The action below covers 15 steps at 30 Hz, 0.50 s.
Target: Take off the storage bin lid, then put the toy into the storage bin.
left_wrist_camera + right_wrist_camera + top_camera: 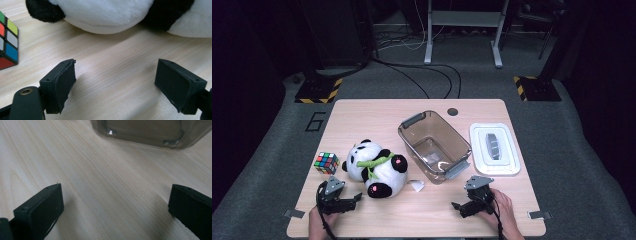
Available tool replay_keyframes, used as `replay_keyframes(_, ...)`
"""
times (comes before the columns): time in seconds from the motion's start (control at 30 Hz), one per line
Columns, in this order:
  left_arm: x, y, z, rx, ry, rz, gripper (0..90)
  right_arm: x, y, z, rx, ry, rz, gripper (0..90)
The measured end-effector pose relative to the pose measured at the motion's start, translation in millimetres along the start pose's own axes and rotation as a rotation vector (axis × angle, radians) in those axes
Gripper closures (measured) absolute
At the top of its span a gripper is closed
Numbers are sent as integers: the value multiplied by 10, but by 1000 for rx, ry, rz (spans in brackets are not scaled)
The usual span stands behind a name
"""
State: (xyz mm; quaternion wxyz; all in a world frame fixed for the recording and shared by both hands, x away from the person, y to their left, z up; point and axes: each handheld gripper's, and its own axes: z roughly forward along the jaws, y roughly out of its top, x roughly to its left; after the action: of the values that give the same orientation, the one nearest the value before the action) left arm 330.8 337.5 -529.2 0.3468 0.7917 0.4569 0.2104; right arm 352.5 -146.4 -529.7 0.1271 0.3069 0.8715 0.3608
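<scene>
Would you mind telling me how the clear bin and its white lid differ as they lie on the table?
The clear bin is smoky see-through plastic, deep, open-topped and empty, set at an angle to the table's edges; the white lid is opaque, flat and lies nearly square to the table. The bin has grey end handles; the lid has a grey middle grip. Both rest on the table, slightly apart.

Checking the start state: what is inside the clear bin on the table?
The clear bin looks empty: its bare floor shows through, with only glare on it. Its white lid lies apart beside it. The near inner wall is blurred by reflections.
</scene>
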Motion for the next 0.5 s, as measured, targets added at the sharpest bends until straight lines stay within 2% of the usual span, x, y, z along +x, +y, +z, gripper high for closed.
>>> replay_keyframes(0.5, 15, -2, 11, -6, -10, -15, 167, -1, 1, 0, 0, 1, -1, 0)
